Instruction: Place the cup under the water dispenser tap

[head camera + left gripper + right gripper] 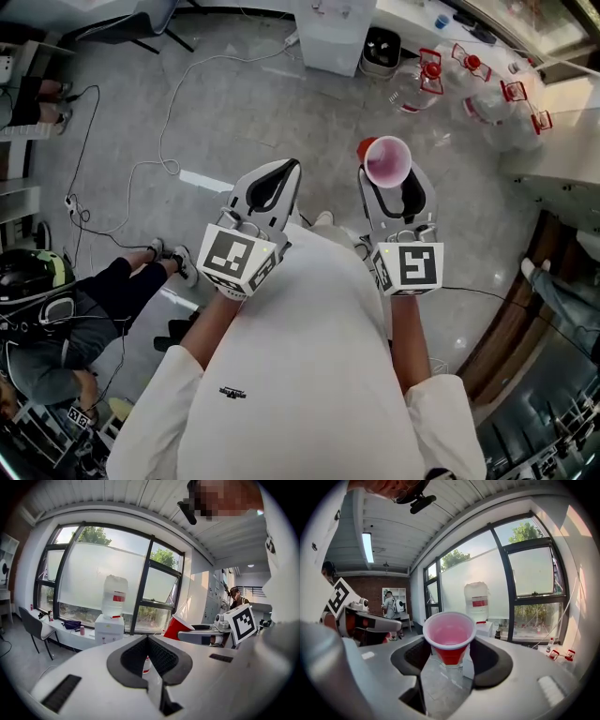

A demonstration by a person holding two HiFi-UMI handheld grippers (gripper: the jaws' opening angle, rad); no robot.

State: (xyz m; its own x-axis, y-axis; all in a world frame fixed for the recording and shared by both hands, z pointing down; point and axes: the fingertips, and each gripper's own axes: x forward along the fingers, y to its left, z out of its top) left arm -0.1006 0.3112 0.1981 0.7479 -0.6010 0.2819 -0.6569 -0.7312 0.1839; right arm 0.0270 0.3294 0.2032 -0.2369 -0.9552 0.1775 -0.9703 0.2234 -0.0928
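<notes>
A red plastic cup (386,161) with a white rim stands upright between the jaws of my right gripper (387,180), which is shut on it. In the right gripper view the cup (449,637) is empty and fills the gap between the black pads. My left gripper (281,174) hangs beside it on the left, its jaws shut and empty; they meet at the tip (148,638). The white water dispenser (109,626), with a clear bottle on top, stands some way ahead by the window. The right gripper view shows the dispenser (479,605) behind the cup.
Several empty water bottles (469,84) with red handles lie on the floor at the upper right, next to a light counter (562,131). A black bin (380,49) stands beside the dispenser. Cables (169,122) trail across the floor. A seated person (56,319) is at the left.
</notes>
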